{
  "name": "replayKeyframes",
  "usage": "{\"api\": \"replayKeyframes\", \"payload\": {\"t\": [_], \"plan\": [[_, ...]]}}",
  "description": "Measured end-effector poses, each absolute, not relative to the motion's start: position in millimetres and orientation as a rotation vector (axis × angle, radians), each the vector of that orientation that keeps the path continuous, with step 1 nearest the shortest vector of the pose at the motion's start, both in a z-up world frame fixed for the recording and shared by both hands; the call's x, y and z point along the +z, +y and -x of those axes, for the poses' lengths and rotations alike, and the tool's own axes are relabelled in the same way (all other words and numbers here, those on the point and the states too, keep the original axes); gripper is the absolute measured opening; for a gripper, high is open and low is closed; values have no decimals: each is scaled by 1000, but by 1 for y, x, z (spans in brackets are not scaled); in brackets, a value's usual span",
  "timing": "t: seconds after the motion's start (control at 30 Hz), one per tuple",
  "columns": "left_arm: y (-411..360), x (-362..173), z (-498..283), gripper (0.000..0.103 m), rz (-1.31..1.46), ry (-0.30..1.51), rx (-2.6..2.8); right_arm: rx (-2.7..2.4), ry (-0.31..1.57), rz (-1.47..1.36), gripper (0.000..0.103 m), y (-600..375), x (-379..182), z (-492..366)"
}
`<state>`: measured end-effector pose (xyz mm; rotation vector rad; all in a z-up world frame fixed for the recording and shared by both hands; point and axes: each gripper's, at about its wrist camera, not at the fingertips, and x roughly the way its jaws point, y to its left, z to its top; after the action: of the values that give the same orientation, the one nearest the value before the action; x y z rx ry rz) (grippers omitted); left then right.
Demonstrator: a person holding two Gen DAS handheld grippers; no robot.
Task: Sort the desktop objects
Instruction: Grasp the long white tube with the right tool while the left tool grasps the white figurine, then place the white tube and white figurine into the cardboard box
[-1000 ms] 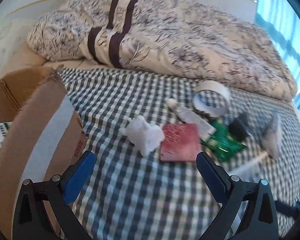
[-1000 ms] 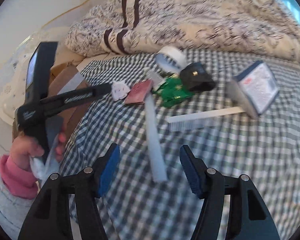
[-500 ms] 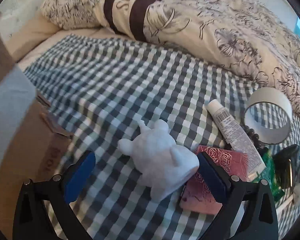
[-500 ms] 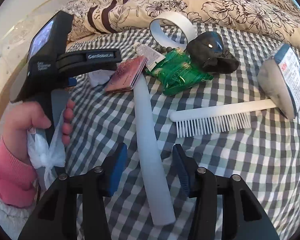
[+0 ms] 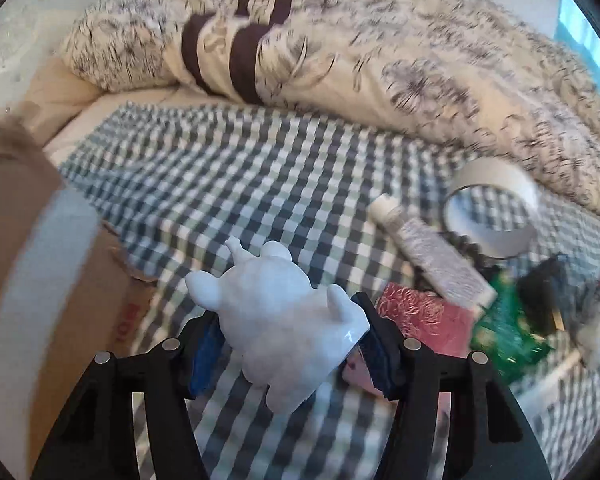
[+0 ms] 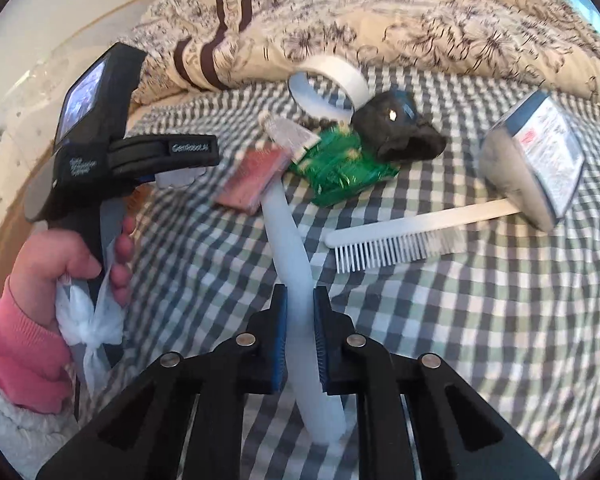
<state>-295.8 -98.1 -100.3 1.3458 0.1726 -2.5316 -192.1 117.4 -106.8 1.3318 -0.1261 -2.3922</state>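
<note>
Here my left tool [image 5: 286, 344] is clamped on the white animal figurine [image 5: 276, 320], its blue pads pressing the flanks of the body so the ears and snout stick out forward, free of the grip. I judge it gripped mid-body because that is the widest, most even part; the ears would slip. Whether it has left the checked bedspread [image 5: 228, 184] I cannot tell. The cardboard box [image 5: 40, 280] stands just to its left, open side up, which I take for the sorting bin and the reason I went for the nearest piece.

My right tool [image 6: 300, 320] is squeezed on the long white plastic strip [image 6: 288, 240], taken near its close end so the far end trails toward the pile and touches the red booklet [image 6: 252, 180]. That low hold looks handy for dragging it clear, though the far end may swing.

Beyond lie the green foil packet [image 6: 344, 164], the black pouch [image 6: 400, 128] resting on its edge, the tube [image 6: 290, 134], and the tape roll [image 6: 328, 80] standing on its side near the floral duvet [image 6: 420, 12]. To the right the white comb [image 6: 400, 236] has its handle touching the grey packaged pad [image 6: 532, 168]. The person's hand [image 6: 60, 264] around the left grip also holds a knot of thin plastic.
</note>
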Motion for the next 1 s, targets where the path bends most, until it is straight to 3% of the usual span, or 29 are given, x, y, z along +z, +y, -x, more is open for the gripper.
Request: {"api": "replayKeyframes", "payload": {"t": [0.43,0.7,1.0], "plan": [[-82,28,201,62,-1084,35,-2723,-2559,-105,-1085,12,126,3,130],[-114,94,132,62,-915,5,-2801,-2569,-67,-935,12,98,68,89],[-199,101,79,63,-885,28,-2754,-2433,-55,-833,12,-6,114,80]]}}
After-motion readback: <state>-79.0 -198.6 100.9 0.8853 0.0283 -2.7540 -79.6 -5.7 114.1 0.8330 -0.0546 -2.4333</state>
